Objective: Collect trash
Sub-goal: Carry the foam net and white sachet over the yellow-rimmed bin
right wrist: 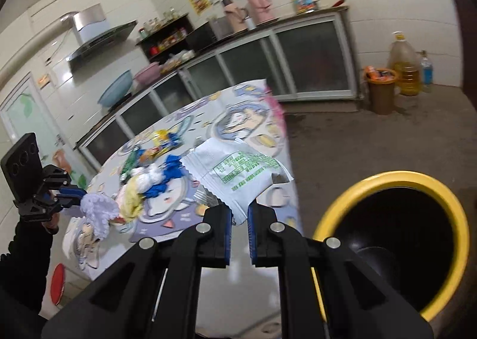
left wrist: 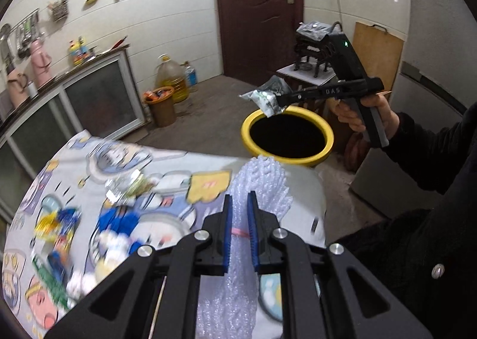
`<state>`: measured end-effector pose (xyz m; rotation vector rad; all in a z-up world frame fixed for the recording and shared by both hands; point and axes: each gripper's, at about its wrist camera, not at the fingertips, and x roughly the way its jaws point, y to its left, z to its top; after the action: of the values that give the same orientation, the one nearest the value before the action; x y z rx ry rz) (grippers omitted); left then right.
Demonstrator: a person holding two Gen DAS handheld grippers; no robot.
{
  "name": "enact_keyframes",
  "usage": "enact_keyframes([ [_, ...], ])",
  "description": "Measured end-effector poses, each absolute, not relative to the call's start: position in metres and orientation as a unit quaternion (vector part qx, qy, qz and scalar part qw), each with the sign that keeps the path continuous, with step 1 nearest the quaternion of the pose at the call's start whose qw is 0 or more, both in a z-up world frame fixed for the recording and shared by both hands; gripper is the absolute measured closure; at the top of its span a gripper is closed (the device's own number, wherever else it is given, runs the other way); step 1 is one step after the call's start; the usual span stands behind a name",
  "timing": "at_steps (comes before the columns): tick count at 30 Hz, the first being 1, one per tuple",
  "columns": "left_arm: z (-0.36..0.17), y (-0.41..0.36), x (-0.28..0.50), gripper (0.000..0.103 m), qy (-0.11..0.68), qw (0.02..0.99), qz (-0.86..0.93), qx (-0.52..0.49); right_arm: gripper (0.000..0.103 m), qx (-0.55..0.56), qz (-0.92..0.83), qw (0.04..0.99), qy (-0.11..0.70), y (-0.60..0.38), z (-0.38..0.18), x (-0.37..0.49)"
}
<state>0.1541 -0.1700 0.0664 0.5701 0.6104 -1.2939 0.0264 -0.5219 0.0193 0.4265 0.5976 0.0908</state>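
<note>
My left gripper (left wrist: 239, 200) is shut on a white foam net sleeve (left wrist: 262, 180), held above the table's near edge; it also shows in the right wrist view (right wrist: 98, 207). My right gripper (right wrist: 239, 207) is shut on a white snack wrapper with green print (right wrist: 238, 172). In the left wrist view the right gripper (left wrist: 286, 98) holds that wrapper (left wrist: 265, 97) just over the rim of the yellow-rimmed trash bin (left wrist: 286, 160). The bin (right wrist: 328, 213) stands on the floor beside the table. Several wrappers and tissues (left wrist: 59, 234) lie on the cartoon-print tablecloth (left wrist: 167, 160).
A brown bin with trash (left wrist: 161, 106) and an oil jug (left wrist: 173, 76) stand by the counter cabinets (left wrist: 98, 100). A dark door (left wrist: 256, 10), a small stand (left wrist: 310, 70) and a grey appliance (left wrist: 402, 145) are behind the yellow bin.
</note>
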Motion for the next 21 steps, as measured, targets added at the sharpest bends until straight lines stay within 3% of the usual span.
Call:
enact_keyframes([
  [21, 0.039, -0.403, 0.149, 0.094, 0.276, 0.687, -0.648, 0.181, 0.093, 0.261, -0.152, 0.901, 0.31, -0.633, -0.05, -0.053],
])
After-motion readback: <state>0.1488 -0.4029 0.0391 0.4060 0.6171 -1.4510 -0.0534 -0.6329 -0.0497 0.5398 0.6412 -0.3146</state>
